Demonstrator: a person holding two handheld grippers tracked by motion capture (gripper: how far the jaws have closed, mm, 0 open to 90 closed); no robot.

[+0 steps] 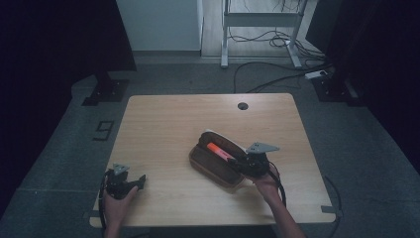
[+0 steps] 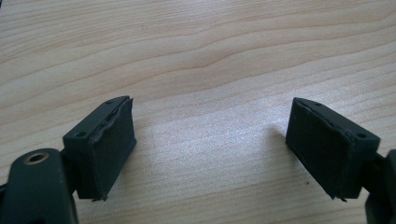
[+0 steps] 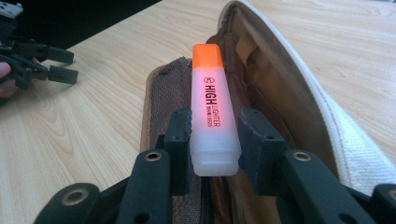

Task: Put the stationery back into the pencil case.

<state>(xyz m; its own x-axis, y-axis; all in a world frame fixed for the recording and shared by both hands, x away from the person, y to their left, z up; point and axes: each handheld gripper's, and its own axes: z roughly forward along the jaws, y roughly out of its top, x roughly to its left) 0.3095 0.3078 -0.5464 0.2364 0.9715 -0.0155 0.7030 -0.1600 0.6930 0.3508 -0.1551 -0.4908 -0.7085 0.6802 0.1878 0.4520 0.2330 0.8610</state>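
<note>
Between the jaws of the right gripper [image 3: 215, 140] an orange highlighter [image 3: 212, 116] is clamped, its cap pointing away over the open brown pencil case [image 3: 280, 93] below. The left gripper [image 2: 210, 144] rests on the table [image 2: 196, 56], jaws wide apart with only bare wood between them.

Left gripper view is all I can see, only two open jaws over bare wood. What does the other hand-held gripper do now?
Observer: The right hand-held gripper is shut on an orange highlighter, over an open brown pencil case.
Operator: Which end of the highlighter does it hold?
Observer: The pale body end; the orange cap end points away from the jaws.
Operator: And where is my left hand-held gripper on the table?
Observer: The left hand-held gripper sits near the front left corner of the table, apart from the case.
</note>
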